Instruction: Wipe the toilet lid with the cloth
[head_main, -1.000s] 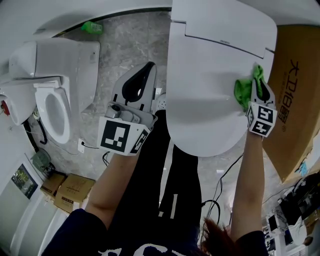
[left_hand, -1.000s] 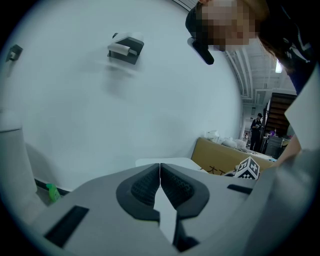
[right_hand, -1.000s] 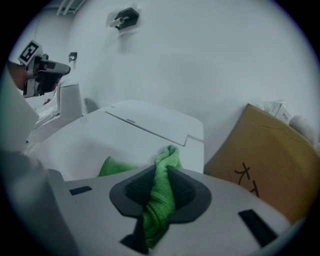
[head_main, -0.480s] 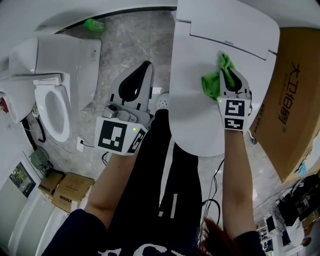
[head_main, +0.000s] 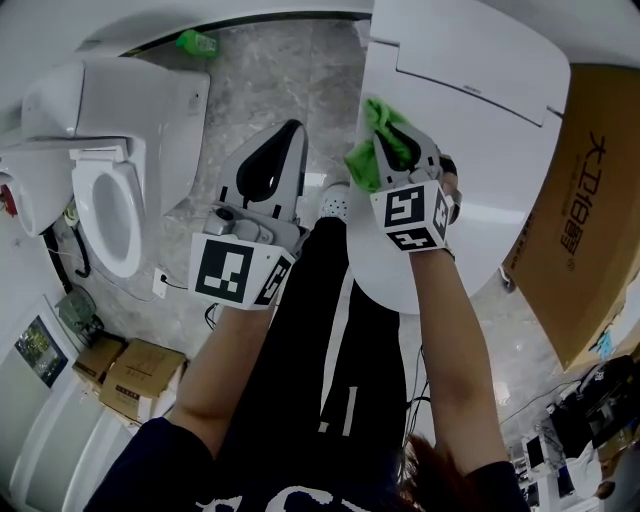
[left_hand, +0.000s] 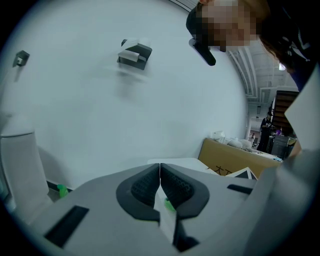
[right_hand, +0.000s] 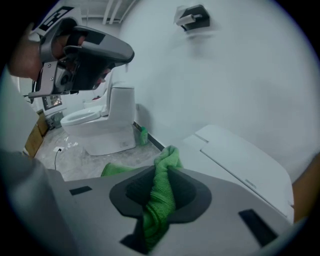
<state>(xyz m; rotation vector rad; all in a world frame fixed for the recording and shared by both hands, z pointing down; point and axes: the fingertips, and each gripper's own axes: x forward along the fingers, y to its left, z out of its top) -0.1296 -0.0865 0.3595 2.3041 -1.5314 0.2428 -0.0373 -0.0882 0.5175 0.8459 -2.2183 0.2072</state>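
- The grey marbled floor (head_main: 260, 90) runs between two toilets up to a white wall.
- The white toilet lid (head_main: 480, 130) is down and fills the upper right of the head view, with its flat hinge panel at the far end (in the right gripper view (right_hand: 235, 155) it stretches away to the right of the jaws).
- A second toilet (head_main: 110, 150) stands well apart on the left, its lid raised and its seat showing.
- A brown cardboard box (head_main: 590, 200) lies just beside the lid's right side.
- The left tool (head_main: 290, 140) hangs over the floor between the toilets, off the lid; its jaws are pressed together (left_hand: 160, 182).
- The right tool (head_main: 400, 145) sits over the lid's left edge, jaws narrow and clamped on the cloth (right_hand: 160, 187).
- The green cloth (head_main: 365, 165) is bunched between those pads, spilling past the tips at the lid's left rim (right_hand: 162, 165).
- A small green bottle (head_main: 197, 42) stands on the floor by the wall.
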